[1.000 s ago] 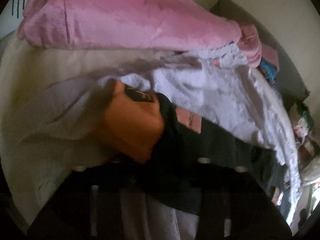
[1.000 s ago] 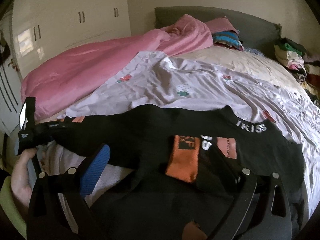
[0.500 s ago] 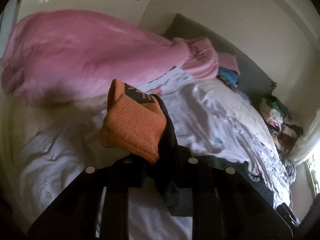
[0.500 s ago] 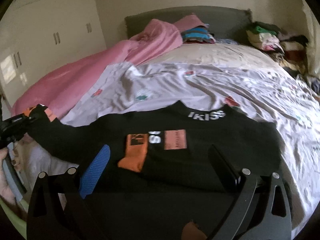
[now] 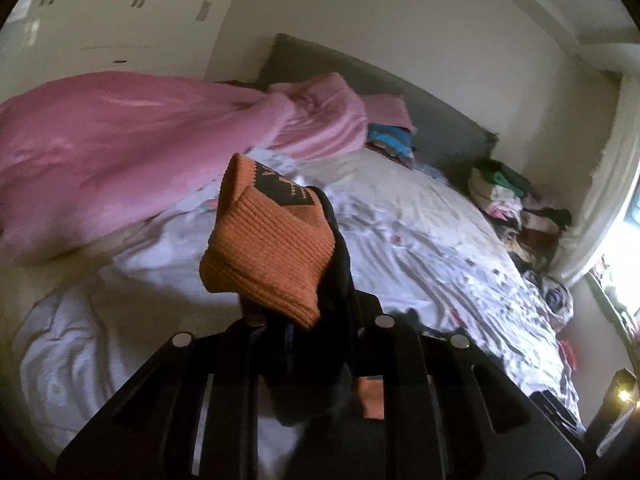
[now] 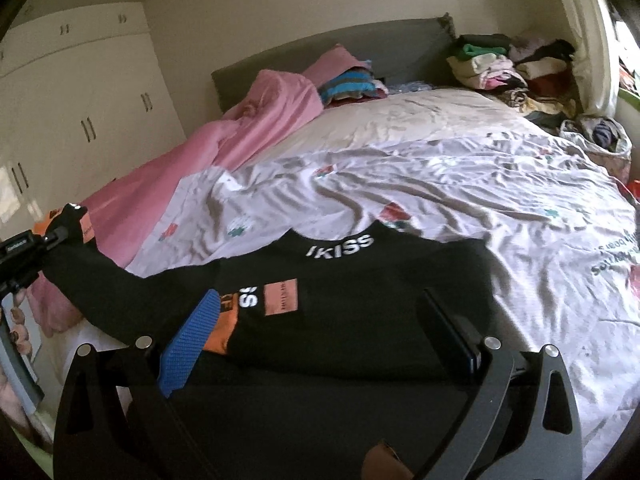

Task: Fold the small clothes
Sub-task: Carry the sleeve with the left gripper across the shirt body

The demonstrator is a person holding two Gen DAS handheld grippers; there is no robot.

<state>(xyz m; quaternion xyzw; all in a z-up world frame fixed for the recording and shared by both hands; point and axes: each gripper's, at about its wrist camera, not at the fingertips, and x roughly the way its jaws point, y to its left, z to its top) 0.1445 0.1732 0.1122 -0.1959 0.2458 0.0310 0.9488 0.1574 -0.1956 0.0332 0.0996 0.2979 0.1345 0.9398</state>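
Observation:
A black sweater (image 6: 360, 300) with white "IKISS" lettering at the collar and orange patches lies flat on the white sheet (image 6: 480, 184). My left gripper (image 5: 308, 320) is shut on the sweater's left sleeve just behind its orange ribbed cuff (image 5: 268, 256), which sticks up past the fingers. In the right wrist view the left gripper (image 6: 60, 236) holds that sleeve (image 6: 120, 292) stretched out to the left, raised off the bed. My right gripper (image 6: 320, 312) is open and empty, hovering over the sweater's lower body; one blue pad (image 6: 192, 340) shows.
A pink duvet (image 6: 240, 136) lies bunched along the bed's left side. Folded clothes (image 6: 352, 88) sit by the grey headboard (image 6: 360, 52). A heap of clothes (image 6: 512, 68) fills the far right corner. White wardrobes (image 6: 80, 112) stand on the left.
My left gripper has lifted and swung with the sleeve cuff, now looking along the bed. My right gripper has let go of the sweater's folded part and drawn back and up, open.

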